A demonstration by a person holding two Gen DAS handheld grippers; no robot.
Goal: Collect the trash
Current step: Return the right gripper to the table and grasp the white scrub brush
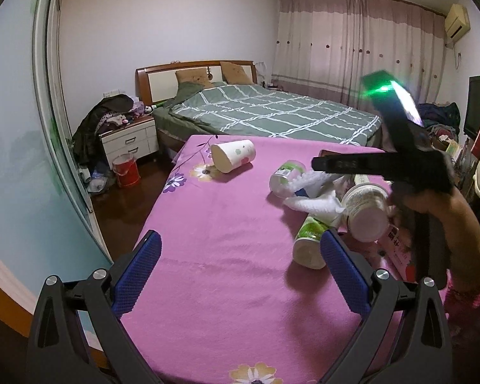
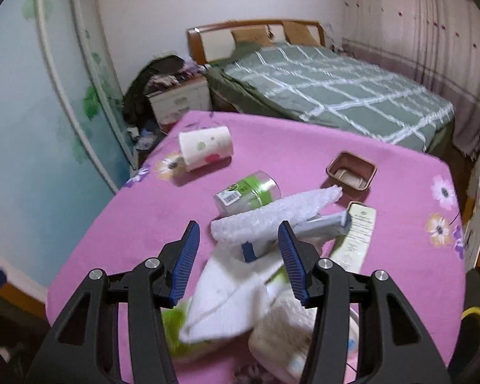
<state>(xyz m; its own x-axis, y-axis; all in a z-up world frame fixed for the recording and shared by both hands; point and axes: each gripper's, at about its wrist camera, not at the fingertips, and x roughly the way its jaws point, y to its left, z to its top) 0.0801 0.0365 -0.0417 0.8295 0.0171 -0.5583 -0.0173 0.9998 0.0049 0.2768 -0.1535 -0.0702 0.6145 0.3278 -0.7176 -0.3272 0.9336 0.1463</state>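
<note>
Trash lies on a table under a pink flowered cloth [image 1: 214, 224]. A white dotted bin [image 1: 233, 159] lies on its side at the far left, also in the right wrist view [image 2: 206, 152]. A pile at the right holds a clear green-labelled jar [image 2: 248, 193], bubble wrap [image 2: 272, 212], white paper [image 2: 227, 300], a white tub [image 1: 366, 211] and a green cup [image 1: 308, 243]. My left gripper [image 1: 241, 275] is open and empty, low over the cloth, left of the pile. My right gripper [image 2: 236, 259] is open above the pile, jaws on either side of the bubble wrap.
A brown plastic tray [image 2: 351, 171] and a flat printed packet [image 2: 356, 236] lie on the cloth's right side. Behind the table stands a bed with a green checked cover [image 1: 272, 112]. A nightstand [image 1: 129, 140] and a red bucket [image 1: 125, 169] are at the left, by a sliding wardrobe door.
</note>
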